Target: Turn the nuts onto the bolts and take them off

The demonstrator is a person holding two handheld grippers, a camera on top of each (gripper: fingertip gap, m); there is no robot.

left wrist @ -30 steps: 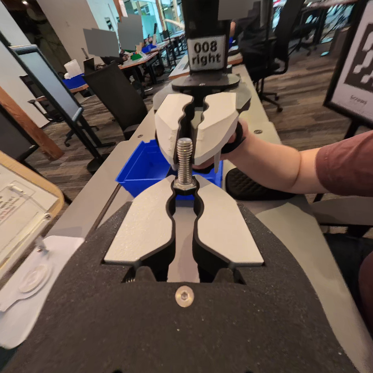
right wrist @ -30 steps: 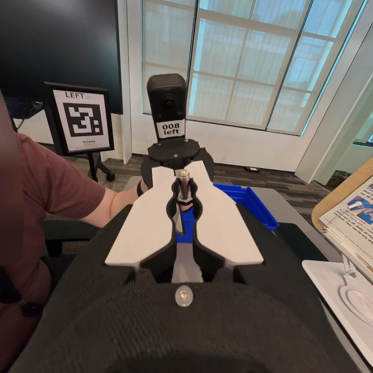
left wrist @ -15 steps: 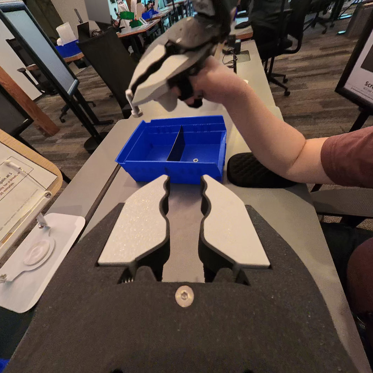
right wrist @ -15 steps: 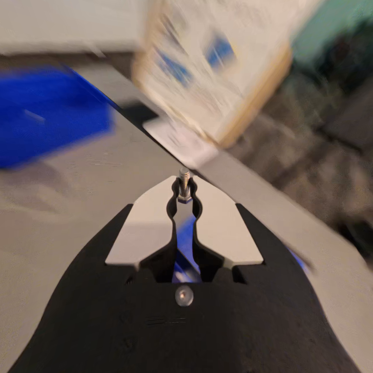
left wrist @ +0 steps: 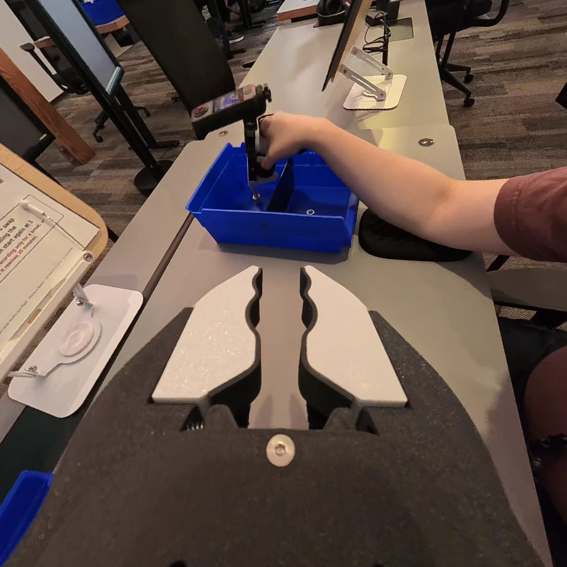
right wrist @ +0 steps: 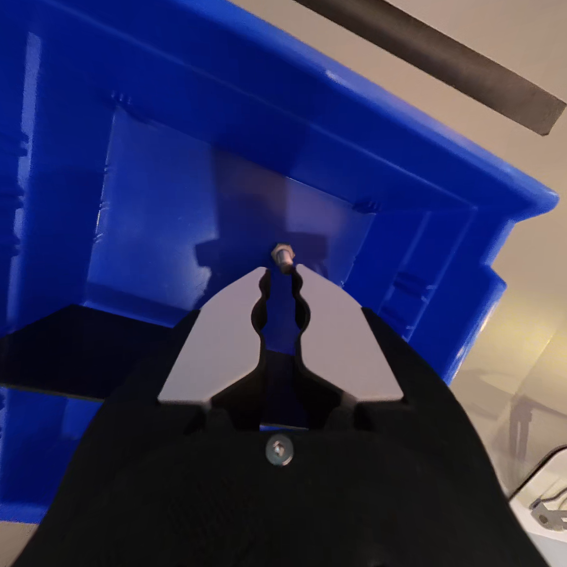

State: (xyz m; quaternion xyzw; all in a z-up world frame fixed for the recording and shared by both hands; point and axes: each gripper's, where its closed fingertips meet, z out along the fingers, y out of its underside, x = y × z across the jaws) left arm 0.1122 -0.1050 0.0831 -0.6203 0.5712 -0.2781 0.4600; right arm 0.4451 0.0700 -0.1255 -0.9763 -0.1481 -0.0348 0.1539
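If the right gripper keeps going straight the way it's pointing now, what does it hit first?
Most likely the bolt just past the tips of the right gripper, then the floor of the blue bin beneath it. Depth is blurred, so contact may already exist.

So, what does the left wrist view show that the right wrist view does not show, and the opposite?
Only the left wrist view: the open, empty left gripper, a small silver hex nut in one bin compartment, a black wrist pad and the person's forearm. Only the right wrist view: the right gripper from close up, jaws parted, their tips at the bolt. Both: the blue plastic divided bin and the short silver bolt in its other compartment.
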